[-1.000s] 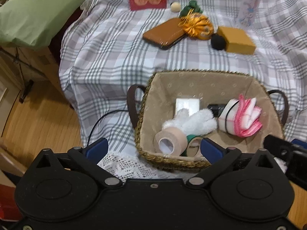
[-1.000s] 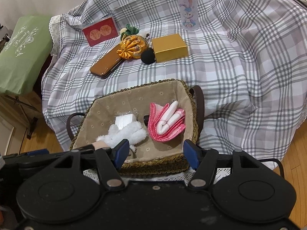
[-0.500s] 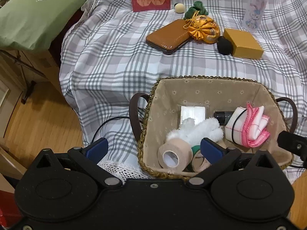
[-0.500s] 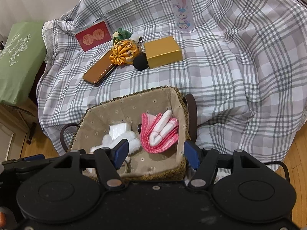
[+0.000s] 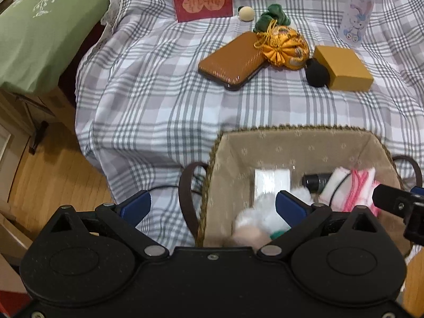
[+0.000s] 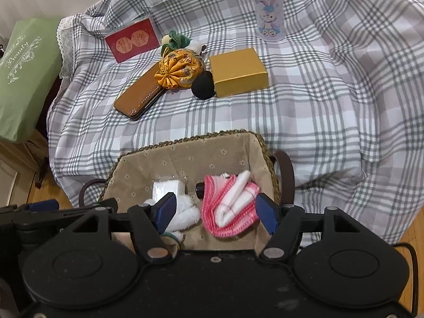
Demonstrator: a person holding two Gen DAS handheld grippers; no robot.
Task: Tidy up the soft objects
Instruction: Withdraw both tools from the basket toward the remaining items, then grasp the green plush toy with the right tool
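Two grippers hover over the near edge of the lined basket (image 6: 185,156), neither holding anything: the right gripper (image 6: 216,213) has its jaws opening, with the pink-and-white folded cloth (image 6: 230,206) seen between them but lower down and untouched, and the left gripper (image 5: 213,208) stands wide over the basket's left handle (image 5: 185,198) and rim. From here a reach for the soft things on the plaid cloth (image 6: 318,100) could go wrong, as the orange drawstring pouch (image 6: 180,67) touches the brown case (image 6: 140,98) and lies just beside the black pom-pom (image 6: 202,86) and gold box (image 6: 238,71), so wide jaws may drag a hard neighbour along. In the right wrist view the folded cloth's long axis runs from lower left to upper right, its rolled end toward the basket's far right corner.
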